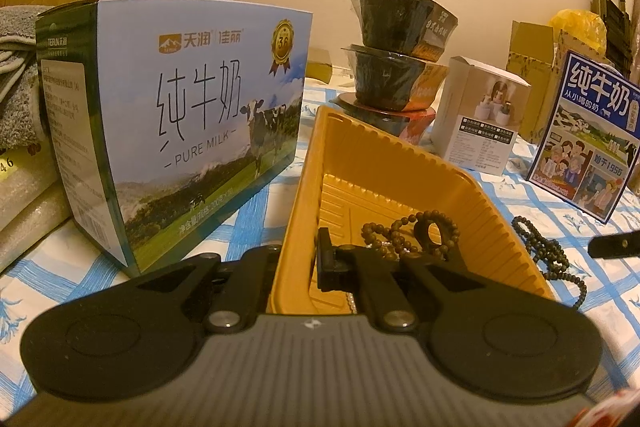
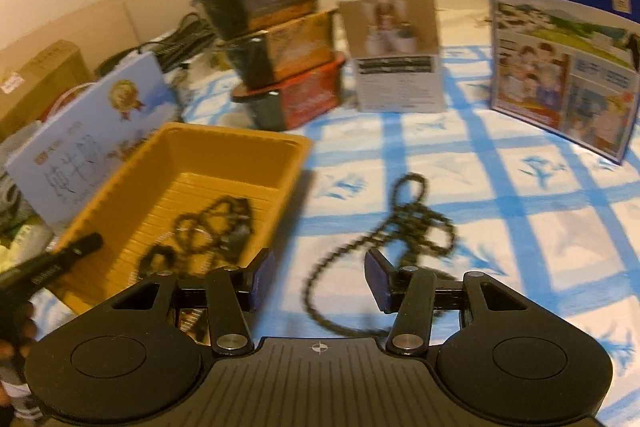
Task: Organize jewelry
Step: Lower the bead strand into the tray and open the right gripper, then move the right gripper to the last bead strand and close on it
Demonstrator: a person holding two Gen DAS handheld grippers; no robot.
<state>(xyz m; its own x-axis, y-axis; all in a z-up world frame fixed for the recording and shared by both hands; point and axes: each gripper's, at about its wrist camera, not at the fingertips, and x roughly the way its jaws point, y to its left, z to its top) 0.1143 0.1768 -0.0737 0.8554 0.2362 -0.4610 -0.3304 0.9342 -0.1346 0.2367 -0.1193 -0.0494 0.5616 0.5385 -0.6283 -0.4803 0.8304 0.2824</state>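
A long string of dark beads (image 2: pixel 404 227) lies loose on the blue-checked cloth (image 2: pixel 500 195) that covers the surface, just to the right of the yellow tray (image 2: pixel 240 155). It is bunched in loops at the far end, and a single strand trails back toward the right tongs (image 2: pixel 318 281); its long axis runs roughly away from the camera. The right tongs hang over that trailing strand with their jaws wide apart, holding nothing.

Inside the tray lie more dark beads (image 1: pixel 404 227) in a small tangle. The left tongs (image 1: pixel 374 259) reach into the tray over its near edge, narrowly parted around that tangle; whether they grip any of it cannot be told.

A milk carton (image 1: pixel 180 131) stands left of the tray. Behind it are stacked black bowls (image 1: pixel 396 51), a small white box (image 1: pixel 480 115) and a blue milk box (image 1: pixel 588 143).
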